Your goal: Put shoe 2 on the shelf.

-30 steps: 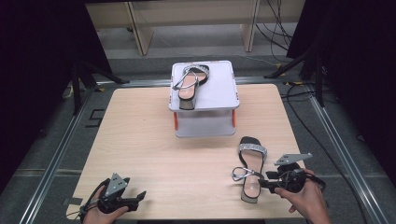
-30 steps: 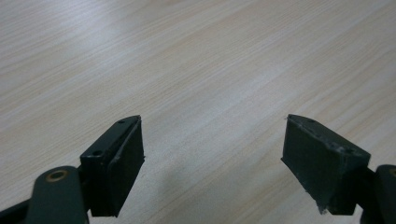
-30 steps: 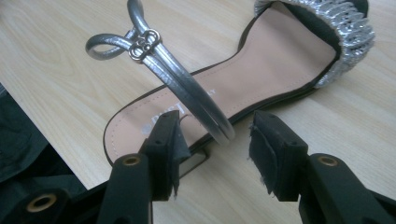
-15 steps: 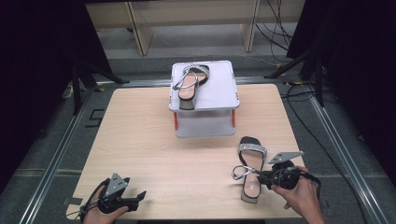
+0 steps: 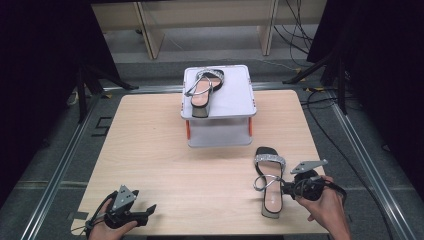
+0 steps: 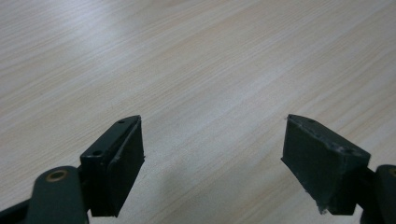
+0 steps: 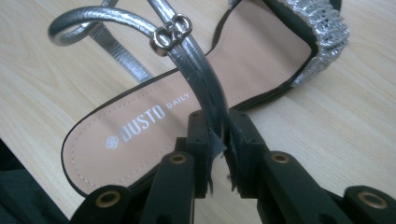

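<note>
Right gripper (image 7: 219, 140) jaws clench the sandal (image 5: 270, 185) strap at 5 o'clock on the bench (image 5: 150, 150), probably to lift it; left gripper (image 6: 212, 154) rests released.

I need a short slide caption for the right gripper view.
Right gripper shut on the silver ankle strap of a sandal lying on the wooden table.

Black jaws, brass rivets, grey three-cornered top plates (image 5: 309, 165).
</note>
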